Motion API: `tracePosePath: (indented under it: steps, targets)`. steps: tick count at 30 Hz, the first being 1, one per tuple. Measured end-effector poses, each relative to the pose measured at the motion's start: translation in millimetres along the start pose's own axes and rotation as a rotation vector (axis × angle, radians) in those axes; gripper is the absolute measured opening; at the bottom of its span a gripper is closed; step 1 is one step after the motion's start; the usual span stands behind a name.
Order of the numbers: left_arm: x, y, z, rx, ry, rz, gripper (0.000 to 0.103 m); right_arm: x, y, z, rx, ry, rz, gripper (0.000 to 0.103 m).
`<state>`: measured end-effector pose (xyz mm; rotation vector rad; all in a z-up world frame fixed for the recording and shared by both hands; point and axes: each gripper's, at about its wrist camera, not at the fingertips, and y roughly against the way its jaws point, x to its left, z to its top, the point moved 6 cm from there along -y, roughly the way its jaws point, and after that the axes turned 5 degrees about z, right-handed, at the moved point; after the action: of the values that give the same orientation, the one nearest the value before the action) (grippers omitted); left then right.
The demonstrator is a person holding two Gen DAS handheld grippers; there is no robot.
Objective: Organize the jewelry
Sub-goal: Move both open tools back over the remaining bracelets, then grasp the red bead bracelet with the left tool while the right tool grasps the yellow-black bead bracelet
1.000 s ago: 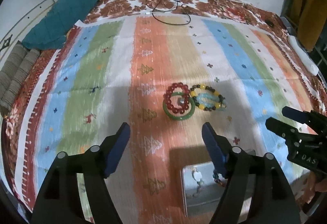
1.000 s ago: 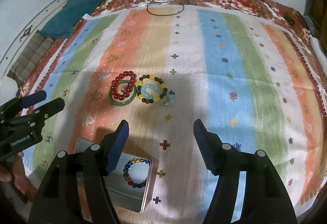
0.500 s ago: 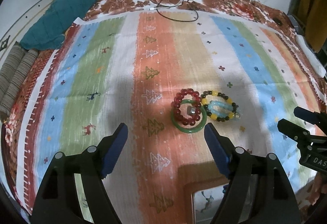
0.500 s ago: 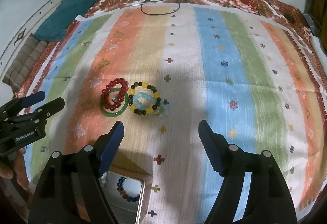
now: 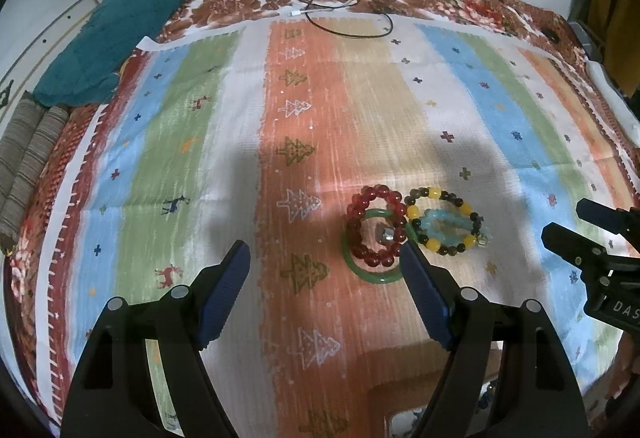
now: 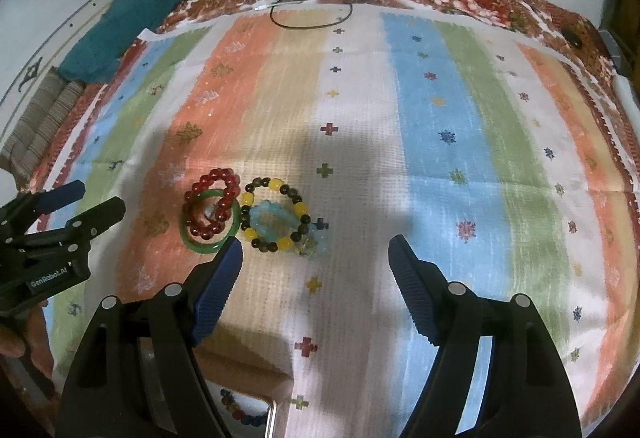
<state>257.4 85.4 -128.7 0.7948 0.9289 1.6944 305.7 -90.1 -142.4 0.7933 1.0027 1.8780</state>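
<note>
Right gripper (image 6: 315, 250) angled downward, spread wide, empty

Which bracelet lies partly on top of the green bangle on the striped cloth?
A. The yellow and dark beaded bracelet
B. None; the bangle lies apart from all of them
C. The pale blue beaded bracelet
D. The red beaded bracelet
D: in both wrist views the red beaded bracelet overlaps the green bangle, while the yellow and dark beaded bracelet and pale blue beaded bracelet lie to its right.
</note>
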Motion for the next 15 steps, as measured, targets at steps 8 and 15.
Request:
tracePosePath:
  steps: [8,15]
  targets:
    - [-4.3,-20.2,7.0,0.034,-0.009,-0.004,0.076,2.2,-17.5,2.7,0.039,0.012,-0.007,0.075]
    - [-7.3,-38.9,14.1,0.060,-0.014,-0.014,0.076,0.6,-35.4,6.5,0.071,0.016,-0.019,0.075]
